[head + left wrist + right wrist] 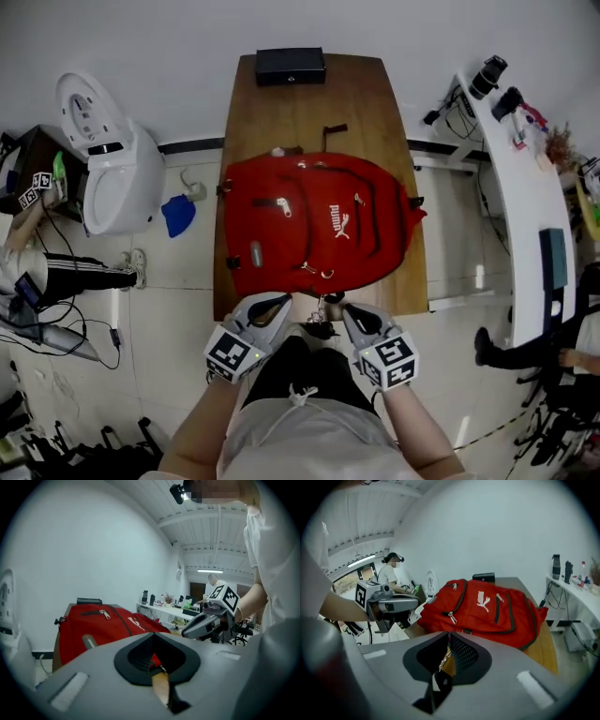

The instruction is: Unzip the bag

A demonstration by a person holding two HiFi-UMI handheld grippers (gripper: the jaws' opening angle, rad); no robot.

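A red backpack (pixel 319 225) (pixel 98 625) (pixel 487 606) lies flat on the wooden table (pixel 375 103), its bottom edge towards me. My left gripper (pixel 281 302) (pixel 152 637) (pixel 415 604) is at that near edge, jaws together, with red fabric showing between them. Just to its right, my right gripper (pixel 345 309) (pixel 448 637) (pixel 185 632) is shut on a small silver zipper pull (pixel 443 660) (pixel 323 302) at the same edge. Other zips on the bag's front look closed.
A black box (pixel 291 66) sits at the table's far end. A white toilet-shaped unit (pixel 103 159) and a blue object (pixel 176 214) stand on the floor to the left. A long white desk (pixel 511 187) with bottles runs along the right. A person (pixel 391 571) is behind.
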